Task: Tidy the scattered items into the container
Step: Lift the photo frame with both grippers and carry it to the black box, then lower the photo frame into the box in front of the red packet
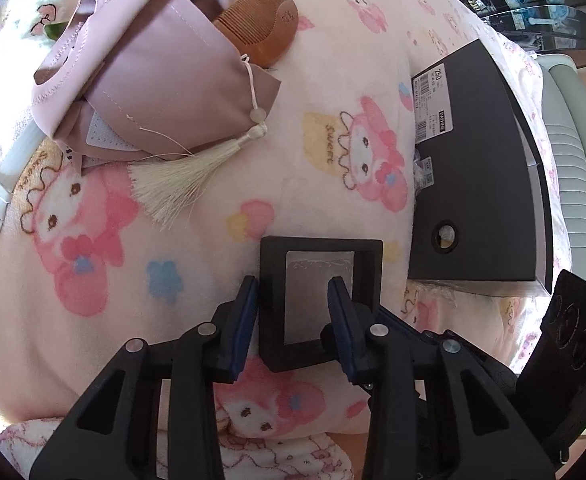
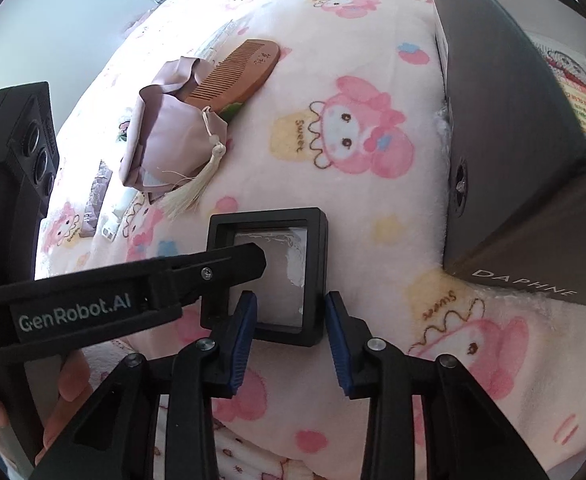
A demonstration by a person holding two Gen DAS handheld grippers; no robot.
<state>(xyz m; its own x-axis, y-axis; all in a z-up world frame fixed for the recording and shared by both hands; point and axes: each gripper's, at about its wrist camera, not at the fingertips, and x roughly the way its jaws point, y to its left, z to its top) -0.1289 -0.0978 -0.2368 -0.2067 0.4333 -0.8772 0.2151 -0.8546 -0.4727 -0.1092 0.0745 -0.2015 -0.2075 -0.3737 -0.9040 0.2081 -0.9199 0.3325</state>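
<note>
A small black square display case (image 1: 320,300) with a clear film window lies on the pink cartoon blanket; it also shows in the right wrist view (image 2: 271,268). My left gripper (image 1: 295,292) is open, its fingers straddling the case's left rim. My right gripper (image 2: 289,306) is open, its fingers either side of the case's right rim. A pink drawstring pouch (image 1: 145,76) with a cream tassel (image 1: 177,184) and a wooden comb (image 1: 259,28) lie further back. The dark shoebox (image 1: 481,168) stands at the right, also in the right wrist view (image 2: 509,140).
A white strap with a buckle (image 1: 1,188) lies at the left under the pouch. The blanket (image 1: 213,248) covers a soft, rounded surface. The left gripper's body (image 2: 93,300) crosses the right wrist view. Shelves and a grey appliance stand beyond the shoebox.
</note>
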